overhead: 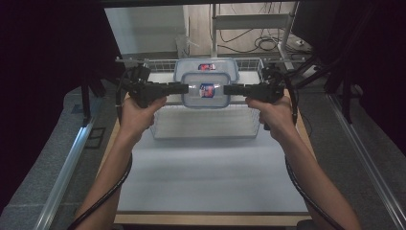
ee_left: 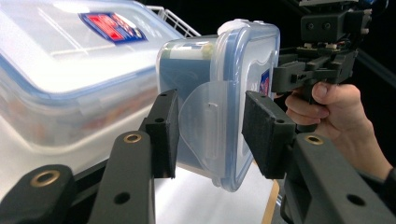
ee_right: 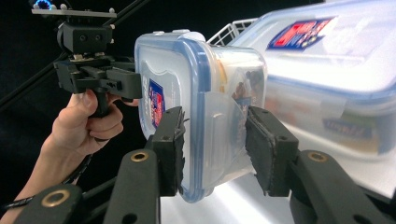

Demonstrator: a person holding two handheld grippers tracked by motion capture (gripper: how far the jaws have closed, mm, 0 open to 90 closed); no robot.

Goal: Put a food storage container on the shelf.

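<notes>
Food container [overhead: 206,90], a small clear plastic box with a blue-rimmed snap lid and a red and blue label, is held in the air between the two grippers, above the far part of the table [overhead: 210,177]. It is seen in the high view in front of a larger container and over the wire basket.

Largest of all, the table is covered with a pale sheet and is edged in wood at its near side. On its far half a white wire basket [overhead: 203,125] is set. Beyond the held box, a larger container [overhead: 206,68] of the same kind, with the same blue-rimmed lid and label, is seen at the far rim of the basket; whether it rests in or on the basket cannot be told.

The small container is turned so that its lid faces the person and its base faces away. The left gripper [ee_left: 210,133] is closed on the left end of the container, with one pad against the lid face, the other against the base, and the clear side flap between them. The right gripper [ee_right: 215,144] is closed on the right end in the same way, over the opposite flap. Each gripper is held level by one hand, pointing inward at the other.
</notes>
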